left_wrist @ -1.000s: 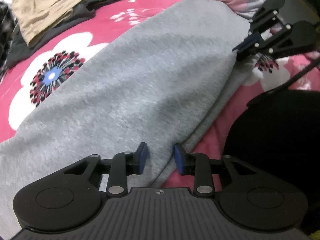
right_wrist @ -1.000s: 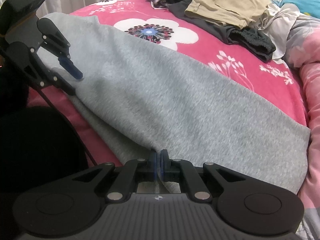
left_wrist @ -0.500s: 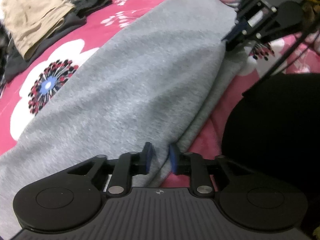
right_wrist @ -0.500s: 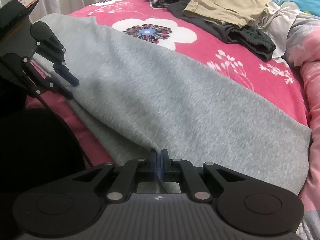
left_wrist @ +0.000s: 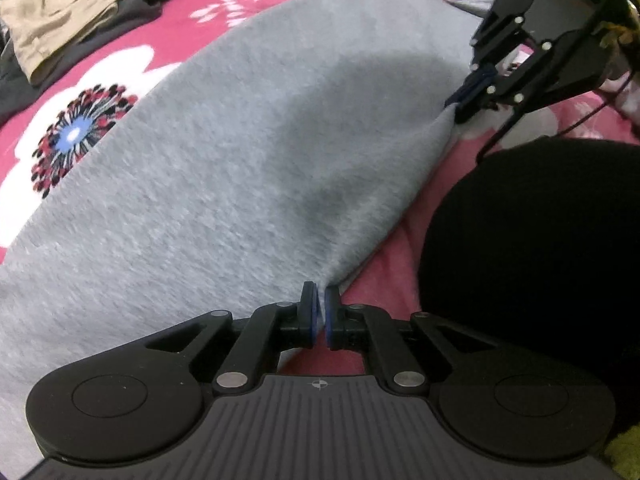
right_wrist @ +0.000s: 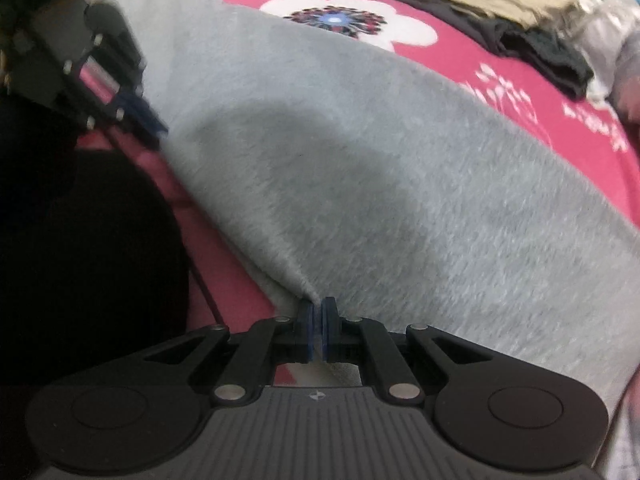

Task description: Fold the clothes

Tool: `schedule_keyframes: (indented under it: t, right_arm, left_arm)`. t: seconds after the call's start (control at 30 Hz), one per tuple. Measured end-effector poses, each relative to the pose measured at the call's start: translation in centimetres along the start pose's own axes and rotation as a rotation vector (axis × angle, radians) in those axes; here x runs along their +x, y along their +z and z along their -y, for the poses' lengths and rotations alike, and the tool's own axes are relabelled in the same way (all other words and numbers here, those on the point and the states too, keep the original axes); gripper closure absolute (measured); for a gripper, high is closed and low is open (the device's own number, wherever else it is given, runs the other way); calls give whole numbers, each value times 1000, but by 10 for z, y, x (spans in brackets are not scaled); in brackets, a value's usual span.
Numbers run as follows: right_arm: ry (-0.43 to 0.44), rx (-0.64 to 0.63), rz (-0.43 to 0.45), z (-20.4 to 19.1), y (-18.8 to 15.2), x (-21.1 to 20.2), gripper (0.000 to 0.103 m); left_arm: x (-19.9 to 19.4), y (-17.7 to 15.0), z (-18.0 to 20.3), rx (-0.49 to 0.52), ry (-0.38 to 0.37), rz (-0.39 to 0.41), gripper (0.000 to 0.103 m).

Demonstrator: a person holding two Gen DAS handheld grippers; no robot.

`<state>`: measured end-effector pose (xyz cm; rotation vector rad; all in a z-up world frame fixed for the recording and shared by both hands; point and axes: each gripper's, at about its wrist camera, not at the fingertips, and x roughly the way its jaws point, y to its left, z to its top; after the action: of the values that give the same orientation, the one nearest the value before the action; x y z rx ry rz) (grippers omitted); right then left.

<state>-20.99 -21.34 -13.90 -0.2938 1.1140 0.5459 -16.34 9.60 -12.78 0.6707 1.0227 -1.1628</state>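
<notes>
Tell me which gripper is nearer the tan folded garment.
Left. The left gripper pinches the grey garment edge on the tan garment's side; the right gripper pinches it farther away.

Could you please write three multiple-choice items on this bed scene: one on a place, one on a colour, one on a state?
1. Where do the khaki trousers lie?
A. Past the grey garment
B. Under it
C. In a tool

2. What colour is the bedspread?
A. Blue
B. Pink with white flowers
C. Green

3. How is the left tool?
A. Wide open
B. Shut on nothing
C. Shut on the grey garment

Answers: 1 A, they lie beyond its far side; 2 B, pink shows around it; 3 C, cloth is pinched between the pads.
</notes>
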Motion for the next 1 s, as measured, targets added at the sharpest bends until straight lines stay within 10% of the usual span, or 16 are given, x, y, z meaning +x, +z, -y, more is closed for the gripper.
schedule_keyframes:
  t: [0.3,0.63,0.87,1.0]
  right_arm:
    - [-48,229,151,77,15,-52,75]
    - [-557,437,108,168,7,-18,79]
    - [-436,434,225,163,51,3,79]
    - [-556,522,205,190,60,25,79]
  left_arm:
    - [-26,-4,-31,-295,-39,59,69]
    - [-7,-23,-61,-584,16,75,67]
    - [-6,-25,-63,-695,4,101,60]
    - [-18,-40,-73,-818,-8,101,60]
